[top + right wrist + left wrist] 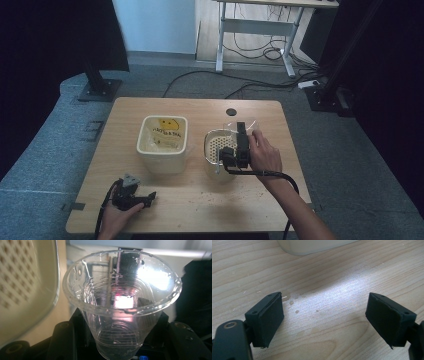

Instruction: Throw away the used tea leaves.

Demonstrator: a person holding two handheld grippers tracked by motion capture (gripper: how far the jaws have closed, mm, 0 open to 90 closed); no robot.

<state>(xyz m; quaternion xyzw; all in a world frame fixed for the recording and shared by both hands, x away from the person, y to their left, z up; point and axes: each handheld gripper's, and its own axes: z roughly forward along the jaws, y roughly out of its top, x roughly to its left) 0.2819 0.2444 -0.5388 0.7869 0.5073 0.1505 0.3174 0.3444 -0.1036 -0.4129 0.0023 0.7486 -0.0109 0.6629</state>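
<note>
Cup work is what we have in hand here, and we start from the wooden table (pixel 195 210), which carries everything and shows scattered specks and a few droplets on its near half. On it, left of centre, stands the cream bin (pixel 162 144) lined with a yellow bag that bears a smiley face. Just to its right stands the round cream strainer bowl (pixel 216 148) with its perforated inner basket. Our right gripper (pixel 241 128) is held over the far right edge of that bowl, and its jaws are clamped on the clear plastic cup (pixel 122 302); in the right gripper view the cup sits between the jaws with its mouth towards the camera, wet with droplets and holding no liquid that we can see, and the bowl's perforated wall (pixel 22 277) lies just beside it. We judge that the cup is at the end of a pour into the strainer, or is being carried past it; which one we cannot tell. Our left gripper (pixel 148 198) rests low on the near left of the table, well apart from the bin, its jaws standing wide with nothing between them. Next we should keep the grip light so the thin cup does not buckle, then bring it upright and set it on bare wood.
</note>
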